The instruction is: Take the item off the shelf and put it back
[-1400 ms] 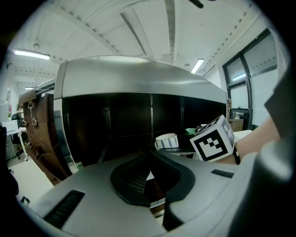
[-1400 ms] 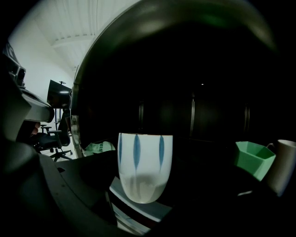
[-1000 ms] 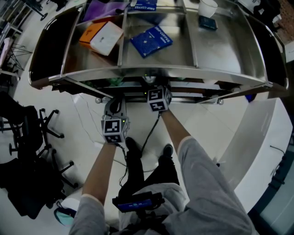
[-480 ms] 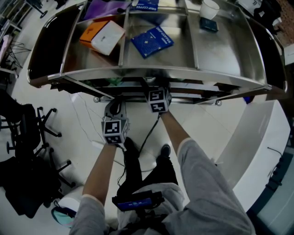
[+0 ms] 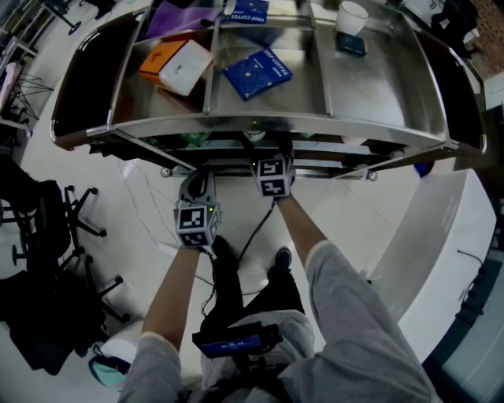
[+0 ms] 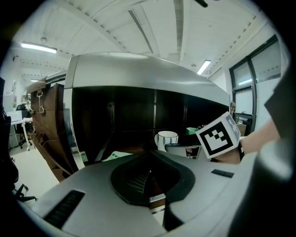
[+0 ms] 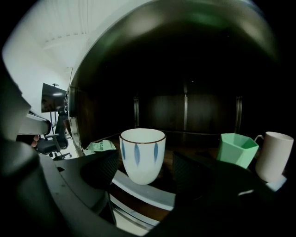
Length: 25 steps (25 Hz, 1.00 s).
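Steel shelf unit (image 5: 378, 86) fills the upper part of the head view. The blue-leaf cup (image 7: 142, 155) stands upright on the lower tabletop (image 7: 138, 187), close to its front edge, under the upper tier. Right gripper (image 7: 145, 170) is pushed in under that tier with its fingers (image 7: 107, 169) spread, one on each side of the cup. A thin gap shows on both sides, so there is no contact. Right forearm (image 5: 303, 228) is stretched forward and slightly left, grey sleeve pushed up, and only the marker cube (image 5: 272, 175) shows at the shelf's front rail. Left gripper (image 6: 148, 176) is held back from the shelf, lower and to the left, aimed at the same tier. Its fingers are pressed together with nothing between them, and its view catches the cup and the right gripper's cube from the side. Left forearm (image 5: 177, 291) runs nearly straight ahead. On the lower tabletop, a green hexagonal container (image 7: 237, 149) sits to the right of the cup, with a white mug (image 7: 274, 155) just beyond it. A green packet (image 7: 101, 146) lies to the left of the cup. The upper tabletop carries a blue packet (image 5: 257, 73), a white box (image 5: 185, 67) lying on an orange box (image 5: 156, 57), and a white paper cup (image 5: 352, 16). Black office chair (image 5: 47, 220) stands on the floor, left of the person.
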Tool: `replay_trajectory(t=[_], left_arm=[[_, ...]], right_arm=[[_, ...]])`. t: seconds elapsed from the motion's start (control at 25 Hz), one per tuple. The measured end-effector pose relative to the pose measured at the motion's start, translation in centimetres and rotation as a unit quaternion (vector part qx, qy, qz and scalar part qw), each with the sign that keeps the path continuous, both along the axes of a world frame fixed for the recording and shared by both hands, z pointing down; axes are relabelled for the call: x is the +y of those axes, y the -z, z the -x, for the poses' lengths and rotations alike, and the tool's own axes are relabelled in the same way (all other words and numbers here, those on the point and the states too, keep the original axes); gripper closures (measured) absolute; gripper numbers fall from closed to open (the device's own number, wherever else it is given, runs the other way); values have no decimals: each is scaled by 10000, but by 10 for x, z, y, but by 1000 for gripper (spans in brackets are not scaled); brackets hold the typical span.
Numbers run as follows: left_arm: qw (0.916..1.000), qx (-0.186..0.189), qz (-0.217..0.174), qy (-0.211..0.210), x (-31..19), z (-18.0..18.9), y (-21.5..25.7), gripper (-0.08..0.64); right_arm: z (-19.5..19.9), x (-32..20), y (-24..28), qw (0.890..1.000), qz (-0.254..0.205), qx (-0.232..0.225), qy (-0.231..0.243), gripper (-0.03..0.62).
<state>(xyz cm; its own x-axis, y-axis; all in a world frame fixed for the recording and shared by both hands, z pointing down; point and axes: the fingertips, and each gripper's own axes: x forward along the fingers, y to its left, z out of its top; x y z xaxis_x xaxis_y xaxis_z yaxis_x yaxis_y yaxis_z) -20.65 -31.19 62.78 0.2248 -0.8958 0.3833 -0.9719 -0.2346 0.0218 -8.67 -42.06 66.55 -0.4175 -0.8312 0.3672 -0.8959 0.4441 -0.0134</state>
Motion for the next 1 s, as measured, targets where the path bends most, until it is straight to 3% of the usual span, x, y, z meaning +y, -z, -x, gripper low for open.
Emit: replay_trajectory(t=[0.36, 0.76, 1.0], left_arm=[[10000, 19, 43, 22, 36, 4, 35, 555], [9996, 16, -39, 291, 100, 13, 87, 555], [9994, -30, -193, 300, 122, 17, 123, 555]], right_arm=[[-28, 72, 43, 9992, 302, -15, 243, 213], [-101, 161, 113, 9994, 306, -134, -53, 564], [-143, 192, 133, 9988, 347, -265, -205, 583]])
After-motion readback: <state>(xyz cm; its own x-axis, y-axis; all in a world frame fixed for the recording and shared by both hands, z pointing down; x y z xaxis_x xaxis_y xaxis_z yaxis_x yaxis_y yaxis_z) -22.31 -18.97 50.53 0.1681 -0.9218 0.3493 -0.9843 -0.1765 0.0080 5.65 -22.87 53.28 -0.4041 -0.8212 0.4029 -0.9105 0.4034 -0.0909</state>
